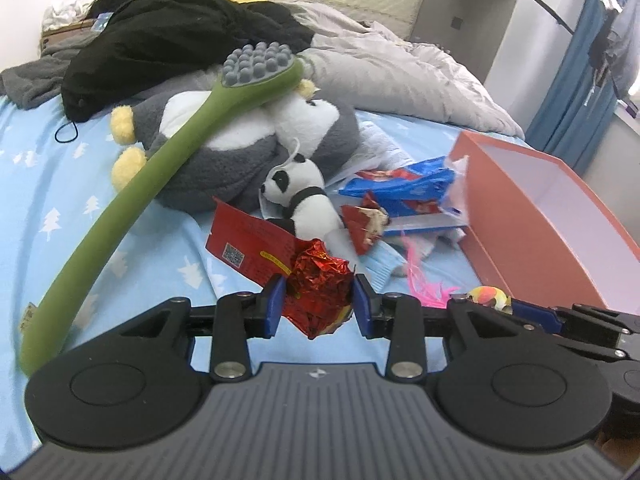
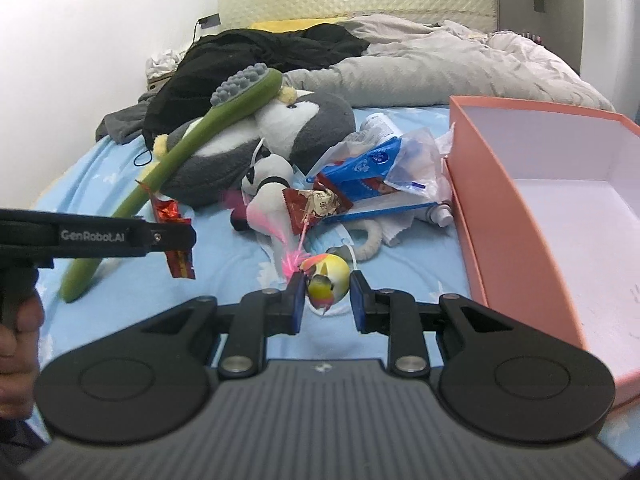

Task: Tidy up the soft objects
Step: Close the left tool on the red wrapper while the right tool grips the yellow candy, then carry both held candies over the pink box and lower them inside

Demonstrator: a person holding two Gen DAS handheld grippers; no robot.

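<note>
Soft toys and wrappers lie heaped on a bed with a pale blue sheet (image 1: 60, 184) printed with small white trees. Seen from the left wrist, the left gripper (image 1: 320, 304) has its blue pads pressed on a crumpled red foil wrapper (image 1: 320, 280), lifted clear of the sheet. Beyond it a small panda plush (image 1: 304, 196) leans against a big grey penguin plush (image 1: 240, 148), with a long green massage stick (image 1: 132, 208) lying across the penguin. Black clothing (image 1: 172, 48) and a grey duvet (image 1: 400, 76) are bunched near the padded headboard. An open pink box (image 1: 540, 208) sits at the right, blue curtains (image 1: 576, 60) behind it.

From the right wrist, the right gripper (image 2: 324, 300) clamps a small yellow ball toy (image 2: 326, 276) with pink feathers trailing from it. Blue plastic packaging (image 2: 372, 168) lies beside the box (image 2: 500, 200), whose white inside holds nothing. At the left edge a hand (image 2: 16, 344) holds the other gripper.
</note>
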